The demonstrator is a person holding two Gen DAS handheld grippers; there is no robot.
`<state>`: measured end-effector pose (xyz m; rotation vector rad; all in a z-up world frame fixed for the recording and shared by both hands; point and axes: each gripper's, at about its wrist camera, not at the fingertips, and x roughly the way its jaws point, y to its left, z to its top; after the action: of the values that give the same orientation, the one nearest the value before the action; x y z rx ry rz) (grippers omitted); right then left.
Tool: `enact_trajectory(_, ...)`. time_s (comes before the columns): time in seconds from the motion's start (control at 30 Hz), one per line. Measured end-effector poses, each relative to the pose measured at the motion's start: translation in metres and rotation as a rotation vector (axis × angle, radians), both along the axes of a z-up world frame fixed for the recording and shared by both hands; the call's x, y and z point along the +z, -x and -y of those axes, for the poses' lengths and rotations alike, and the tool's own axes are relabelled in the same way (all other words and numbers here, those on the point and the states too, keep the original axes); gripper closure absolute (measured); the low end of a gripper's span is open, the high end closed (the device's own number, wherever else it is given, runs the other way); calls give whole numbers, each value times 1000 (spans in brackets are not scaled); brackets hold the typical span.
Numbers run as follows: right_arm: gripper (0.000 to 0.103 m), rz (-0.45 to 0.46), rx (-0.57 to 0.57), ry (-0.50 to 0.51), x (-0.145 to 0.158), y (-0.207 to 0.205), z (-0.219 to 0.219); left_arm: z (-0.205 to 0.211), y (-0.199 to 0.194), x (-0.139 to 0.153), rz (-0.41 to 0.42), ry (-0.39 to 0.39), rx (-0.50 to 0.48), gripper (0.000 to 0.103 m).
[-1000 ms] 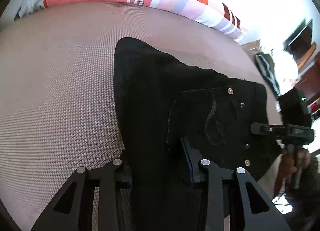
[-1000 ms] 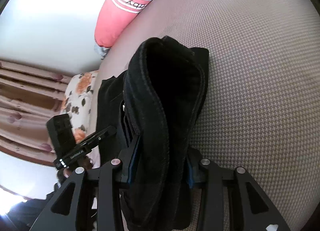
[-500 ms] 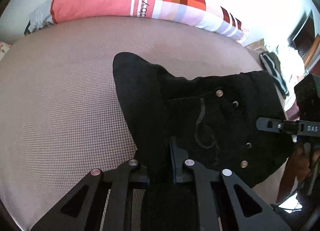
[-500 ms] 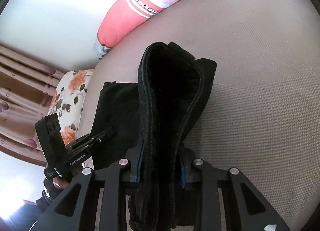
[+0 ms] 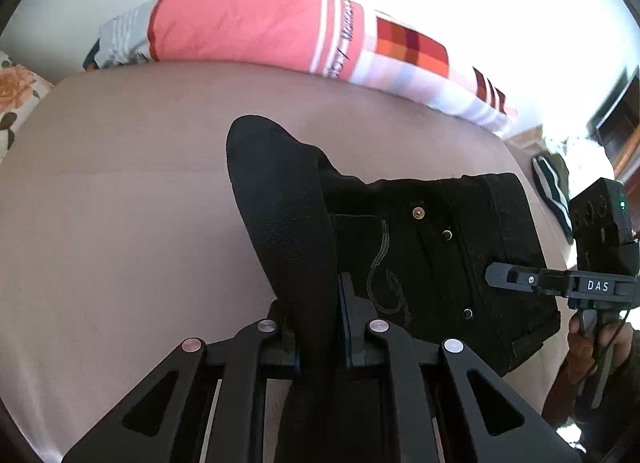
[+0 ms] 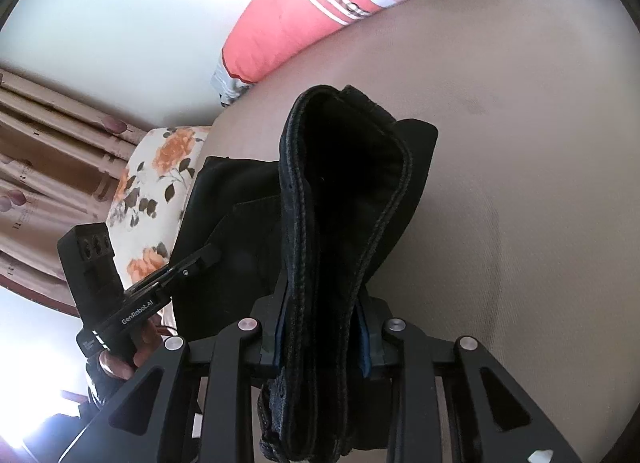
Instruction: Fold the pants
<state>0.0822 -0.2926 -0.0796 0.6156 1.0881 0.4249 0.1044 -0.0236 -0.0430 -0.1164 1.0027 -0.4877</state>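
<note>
The left gripper [image 5: 318,327] is pinching a fold of the black pants [image 5: 432,263] at lower centre, fingers clamped on the cloth. The right gripper [image 6: 322,337] is likewise squeezing the thick waistband edge. The pants are running up and away from both sets of fingers, their bulk spreading toward the right of the left view, so both hands are equally engaged. The pants are lying on a beige bed [image 5: 120,223]; a pink striped pillow [image 5: 248,27] is lying along the top, curtains [image 6: 48,151] at the left.

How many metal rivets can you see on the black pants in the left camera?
3 on the black pants: a brass rivet at the pocket corner, a dark rivet just right of it, and a lower rivet. Folds may hide others.
</note>
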Motion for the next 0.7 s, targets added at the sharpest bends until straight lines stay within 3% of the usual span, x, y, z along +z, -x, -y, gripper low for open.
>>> enact_trajectory(0.4, 77, 14, -7, 2, 0, -87, 9, 1, -89, 6, 64, 2, 22, 89)
enact_trajectory(0.7, 78, 26, -21, 27, 1, -139, 21, 6, -143, -4, 54, 20, 41, 89)
